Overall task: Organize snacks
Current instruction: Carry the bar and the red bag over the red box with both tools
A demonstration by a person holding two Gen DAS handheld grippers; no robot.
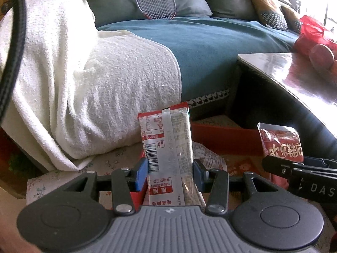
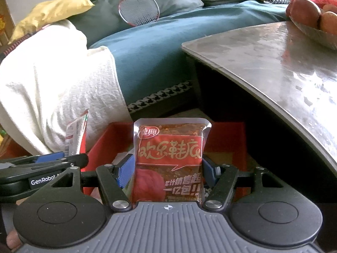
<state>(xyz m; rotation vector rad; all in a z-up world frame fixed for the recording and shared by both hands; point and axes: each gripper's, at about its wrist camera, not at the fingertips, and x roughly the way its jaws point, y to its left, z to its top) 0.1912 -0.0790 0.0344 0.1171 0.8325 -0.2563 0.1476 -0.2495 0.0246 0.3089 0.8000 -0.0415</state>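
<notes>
- The left tongs (image 1: 170,174) were clenched on a tall white-and-red snack packet (image 1: 166,147), held upright with its long axis running up and away from the pads.
- The right tongs (image 2: 166,169) were grasping a red snack pouch (image 2: 169,160), also upright, its printed face toward the camera.
- A red box (image 2: 225,139) sat on the floor just beyond and below both packets, beside the sofa (image 2: 158,42) and the desk (image 2: 273,59).
- The right tongs' pouch appeared more squarely over the box; the left hand's packet stood beside it, toward the towel (image 1: 94,84).
- Judged next: lowering forward into the box.
</notes>
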